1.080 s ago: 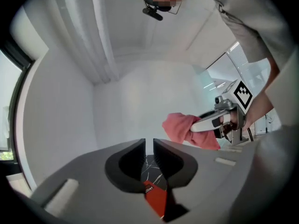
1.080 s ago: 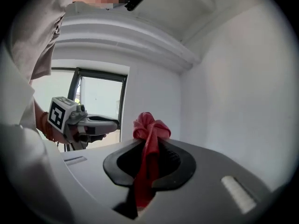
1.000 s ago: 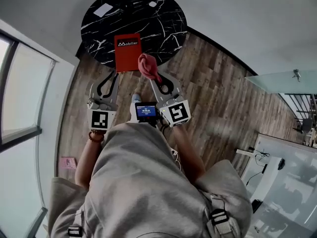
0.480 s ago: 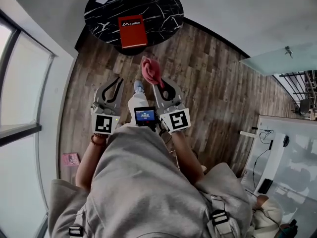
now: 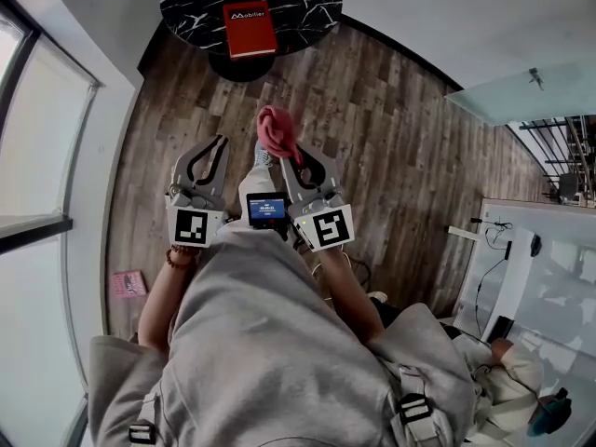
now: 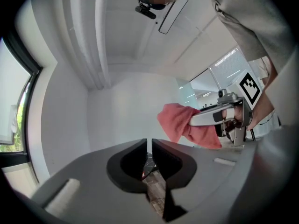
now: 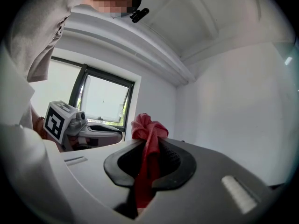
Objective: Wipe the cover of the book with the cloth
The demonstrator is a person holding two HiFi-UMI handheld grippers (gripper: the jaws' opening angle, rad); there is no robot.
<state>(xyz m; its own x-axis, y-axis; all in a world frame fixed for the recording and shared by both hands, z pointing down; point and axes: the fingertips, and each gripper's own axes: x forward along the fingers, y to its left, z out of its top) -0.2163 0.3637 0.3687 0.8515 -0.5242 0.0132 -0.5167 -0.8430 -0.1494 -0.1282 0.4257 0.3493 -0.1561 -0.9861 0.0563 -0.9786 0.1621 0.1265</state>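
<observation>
My right gripper [image 5: 285,153] clamps the bunched red cloth [image 5: 277,128] as a wiping pad, frame centre. My left gripper [image 5: 218,142] is closed and empty. The red book [image 5: 249,28] lies cover-up at top, well apart.

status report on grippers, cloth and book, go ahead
Left gripper shut, empty. Right gripper shut on red cloth. Red book flat on black table, cloth not touching it. Both grippers over wood floor, short of table.

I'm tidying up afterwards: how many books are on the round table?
1. The red book lies flat on the black marble table, toward its near side. The table's far part is out of frame, so another may be hidden.
</observation>
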